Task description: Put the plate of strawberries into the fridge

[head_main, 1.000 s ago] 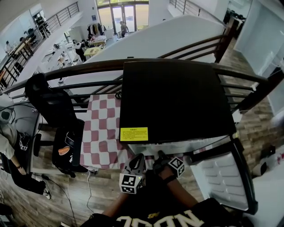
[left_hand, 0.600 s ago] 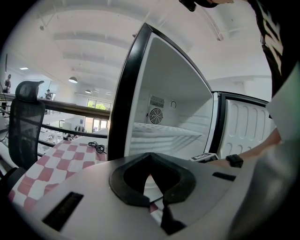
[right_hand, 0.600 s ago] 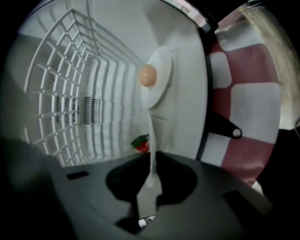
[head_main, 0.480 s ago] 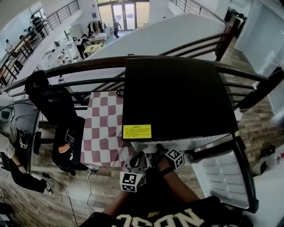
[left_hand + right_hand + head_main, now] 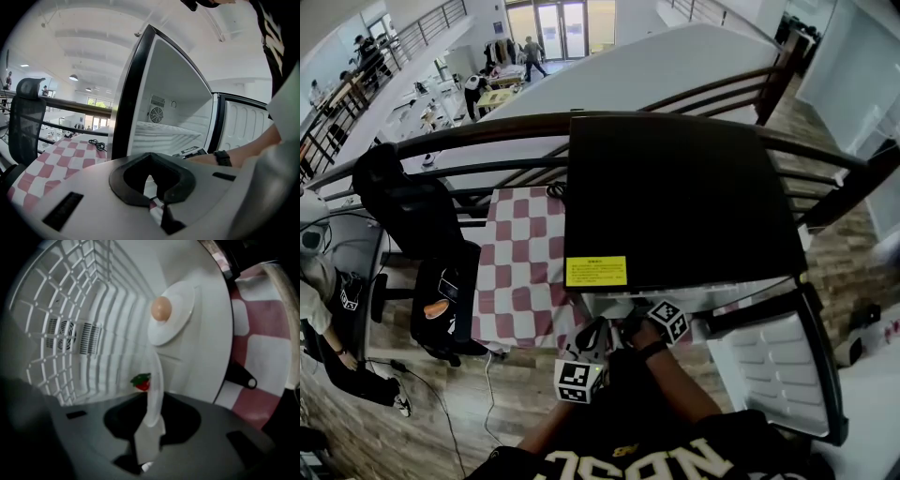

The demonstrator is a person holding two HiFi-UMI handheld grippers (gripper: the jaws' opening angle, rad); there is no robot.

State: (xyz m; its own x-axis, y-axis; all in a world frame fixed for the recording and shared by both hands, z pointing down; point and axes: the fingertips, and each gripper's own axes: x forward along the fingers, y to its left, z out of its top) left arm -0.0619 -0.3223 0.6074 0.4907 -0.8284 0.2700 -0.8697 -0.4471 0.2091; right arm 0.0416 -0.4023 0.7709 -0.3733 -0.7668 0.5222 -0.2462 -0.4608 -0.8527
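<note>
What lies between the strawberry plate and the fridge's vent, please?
Nothing: in the right gripper view only bare white ribbed lining runs from the plate to the vent.

Fridge [image 5: 675,187] stands on the right part of the table [image 5: 520,281], its door [image 5: 778,370] swung open at near right. Cable [image 5: 555,191] lies at the table's far edge, just left of the fridge. Chair [image 5: 408,211] stands left of the table. Railing [image 5: 487,139] runs behind all three. Inside the fridge, under the wire shelf [image 5: 61,296]: plate [image 5: 157,380], with a strawberry [image 5: 142,381] on it.
</note>
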